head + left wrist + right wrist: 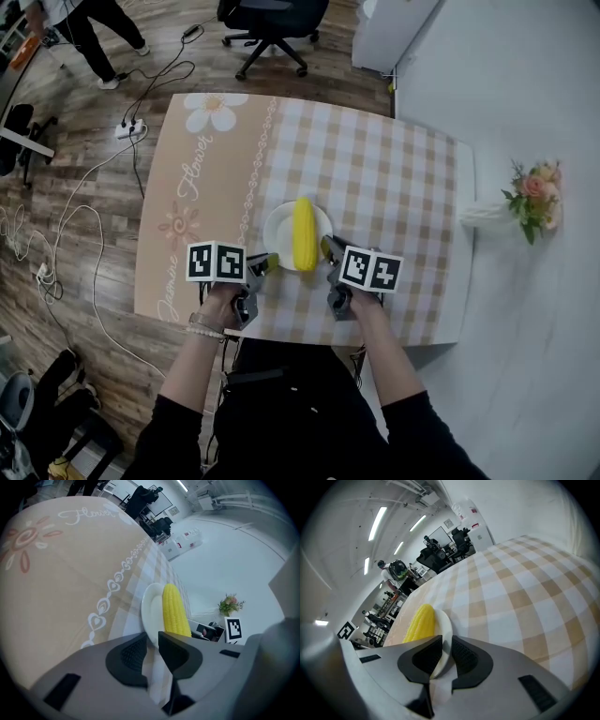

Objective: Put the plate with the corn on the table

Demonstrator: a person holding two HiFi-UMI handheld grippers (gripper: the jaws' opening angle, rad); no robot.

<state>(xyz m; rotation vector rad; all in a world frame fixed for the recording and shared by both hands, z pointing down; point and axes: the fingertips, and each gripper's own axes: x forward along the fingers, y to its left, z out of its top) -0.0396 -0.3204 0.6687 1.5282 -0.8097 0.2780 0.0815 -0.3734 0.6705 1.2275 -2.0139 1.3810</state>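
Your plate point(277, 230), with the corn point(303, 234) lying 12-to-6 across it, sits mid-table point(403, 187). Your right gripper point(328, 248) clamps its rim at 4 o'clock. Your left gripper point(267, 262), at 8 o'clock, has its jaws slightly apart around the rim.

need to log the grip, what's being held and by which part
The plate, by its rim: the right gripper is clamped on one edge. The left gripper has the opposite edge between its jaws but seems not to press.
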